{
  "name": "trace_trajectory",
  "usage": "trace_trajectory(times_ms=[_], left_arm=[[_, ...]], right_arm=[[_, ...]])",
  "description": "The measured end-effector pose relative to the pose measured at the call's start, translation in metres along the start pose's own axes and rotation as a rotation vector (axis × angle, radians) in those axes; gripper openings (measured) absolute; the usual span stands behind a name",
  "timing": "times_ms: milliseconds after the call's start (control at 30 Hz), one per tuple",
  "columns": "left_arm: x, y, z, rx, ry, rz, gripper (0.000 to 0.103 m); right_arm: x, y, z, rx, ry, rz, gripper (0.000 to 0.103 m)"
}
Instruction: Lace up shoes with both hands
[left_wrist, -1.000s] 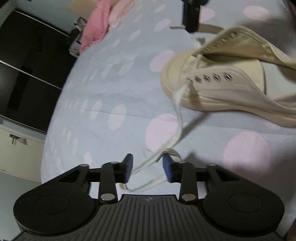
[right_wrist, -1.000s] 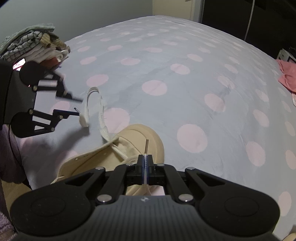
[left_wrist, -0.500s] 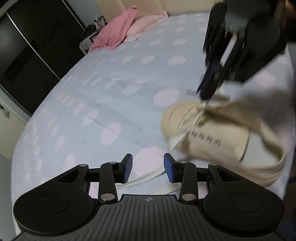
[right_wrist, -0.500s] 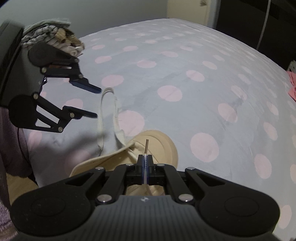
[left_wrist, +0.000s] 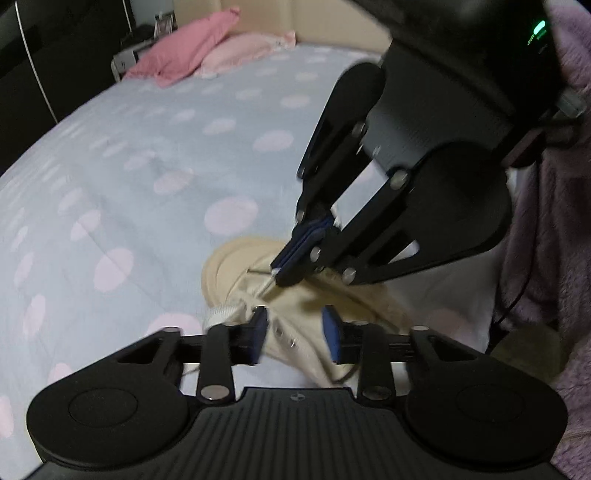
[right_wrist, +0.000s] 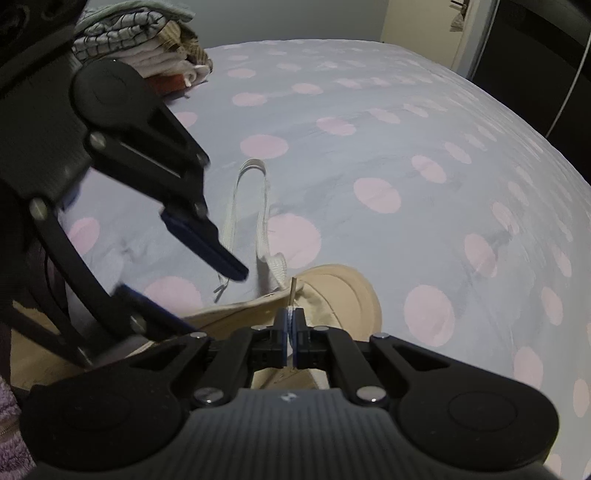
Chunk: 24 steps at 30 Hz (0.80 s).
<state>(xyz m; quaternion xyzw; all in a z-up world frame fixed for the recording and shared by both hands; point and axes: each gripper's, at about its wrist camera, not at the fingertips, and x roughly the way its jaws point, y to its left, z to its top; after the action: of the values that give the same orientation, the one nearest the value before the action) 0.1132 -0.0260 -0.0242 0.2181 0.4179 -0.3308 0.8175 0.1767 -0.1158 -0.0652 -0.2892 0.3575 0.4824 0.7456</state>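
A beige canvas shoe (left_wrist: 225, 269) (right_wrist: 343, 295) lies on the dotted bed sheet. Its white flat lace (right_wrist: 255, 206) loops out past the toe, and a bit of it shows by the left finger (left_wrist: 219, 314). My right gripper (left_wrist: 280, 267) (right_wrist: 291, 323) is shut on the lace's stiff tip (right_wrist: 293, 288), just over the toe end of the eyelet rows. My left gripper (left_wrist: 294, 332) (right_wrist: 210, 299) hovers above the shoe's eyelet flap. Its jaws are closing, and the pads press on nothing. The flap's metal eyelets (left_wrist: 286, 338) show below the gap.
The light blue sheet with pink dots (left_wrist: 129, 192) spreads out wide beyond the shoe. Pink pillows (left_wrist: 192, 51) lie at the far end, beside dark cupboard doors. A stack of folded clothes (right_wrist: 147, 48) sits at the bed's other end. A fluffy purple sleeve (left_wrist: 554, 221) fills the right edge.
My left gripper rose off the lace that lay between its fingers, rolled and swung over the shoe, and its jaws narrowed. The right gripper kept its hold and now stands close in front.
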Motion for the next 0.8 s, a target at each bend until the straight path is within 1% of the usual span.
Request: trace_trajectory(times_ms=[67, 233, 367, 500, 800], left_arm=[[0.005, 0.005, -0.002, -0.028, 0.020, -0.009, 0.015], [0.007, 0.019, -0.004, -0.100, 0.030, -0.042, 0.011], [0.009, 0.026, -0.007, -0.145, 0.055, -0.039, 0.009], [0.009, 0.028, -0.008, -0.152, 0.064, -0.033, 0.009], [0.008, 0.027, -0.004, -0.146, 0.064, -0.039, 0.009]], right_arm=[[0.001, 0.001, 0.000, -0.004, 0.002, 0.005, 0.003], [0.006, 0.003, 0.001, -0.029, 0.018, 0.018, 0.003], [0.017, 0.004, 0.001, -0.054, 0.051, 0.029, 0.003], [0.026, 0.005, 0.000, -0.068, 0.083, 0.039, 0.003], [0.034, 0.006, 0.002, -0.083, 0.103, 0.059, 0.003]])
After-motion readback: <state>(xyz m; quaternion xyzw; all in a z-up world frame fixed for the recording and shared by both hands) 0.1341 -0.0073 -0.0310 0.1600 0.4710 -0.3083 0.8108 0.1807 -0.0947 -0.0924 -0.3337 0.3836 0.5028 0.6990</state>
